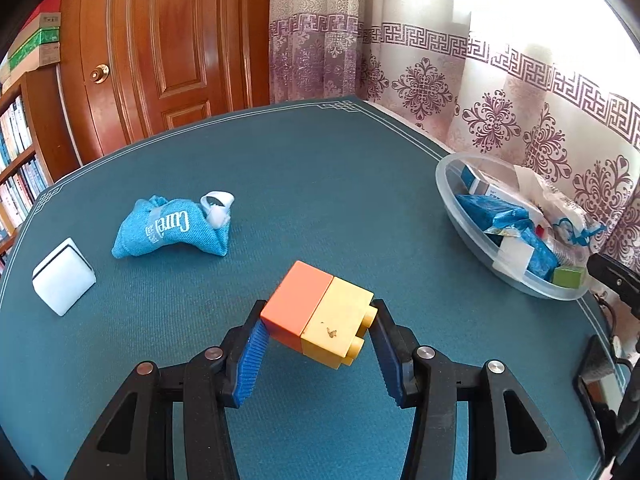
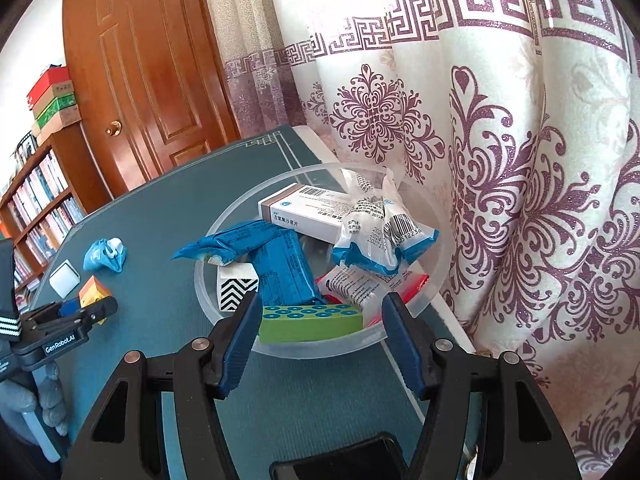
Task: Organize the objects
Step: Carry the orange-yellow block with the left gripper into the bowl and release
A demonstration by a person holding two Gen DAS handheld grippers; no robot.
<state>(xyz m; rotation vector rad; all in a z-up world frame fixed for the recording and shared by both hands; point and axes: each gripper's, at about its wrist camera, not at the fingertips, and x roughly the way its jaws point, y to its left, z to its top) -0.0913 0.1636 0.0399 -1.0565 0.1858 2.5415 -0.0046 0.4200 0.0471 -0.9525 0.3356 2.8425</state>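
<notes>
An orange and yellow toy block point(image 1: 320, 316) hangs just above the teal table point(image 1: 320, 184), with my left gripper point(image 1: 319, 307) shut on its two ends. In the right wrist view the same left gripper point(image 2: 92, 312) and block point(image 2: 94, 290) show at far left. My right gripper point(image 2: 324, 300) stands open at the near rim of a clear plastic bowl point(image 2: 320, 350). The bowl holds a green dotted box point(image 2: 312, 320), blue packets point(image 2: 276, 256), a medicine carton point(image 2: 304, 212), white sachets point(image 2: 380, 236) and a chevron cube point(image 2: 236, 288). The left wrist view has the bowl point(image 1: 452, 200) at right.
A blue cloth pouch point(image 1: 172, 228) and a white square box point(image 1: 64, 276) lie on the left part of the table. Patterned curtains point(image 2: 520, 200) hang close behind the bowl. A wooden door point(image 1: 160, 52) and bookshelf point(image 1: 16, 160) stand beyond the far edge.
</notes>
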